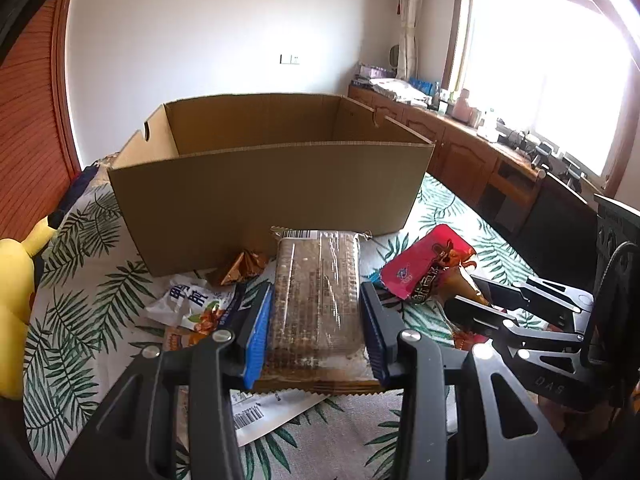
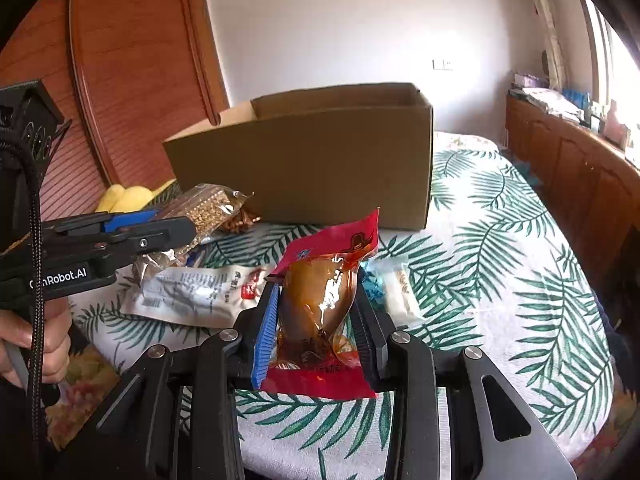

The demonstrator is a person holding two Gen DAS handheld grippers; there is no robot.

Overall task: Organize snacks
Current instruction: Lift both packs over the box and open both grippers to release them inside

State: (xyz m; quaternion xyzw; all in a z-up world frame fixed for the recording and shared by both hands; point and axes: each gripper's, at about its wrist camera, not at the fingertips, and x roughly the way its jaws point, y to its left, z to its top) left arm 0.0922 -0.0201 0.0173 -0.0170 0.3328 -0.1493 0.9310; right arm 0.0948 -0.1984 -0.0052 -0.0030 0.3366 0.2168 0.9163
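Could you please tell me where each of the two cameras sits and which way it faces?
Left wrist: rides the left gripper, looking down along its fingers at the grain bar it clamps; the right gripper shows at right.
Right wrist: rides the right gripper, facing the red pack it clamps; the left gripper and a hand show at left.
Both share the box, the leaf cloth and both snacks.

clear-wrapped grain bar (image 1: pixel 316 300) and red pouch (image 2: pixel 320 312) held up before an open cardboard box (image 1: pixel 272 196), perhaps empty.
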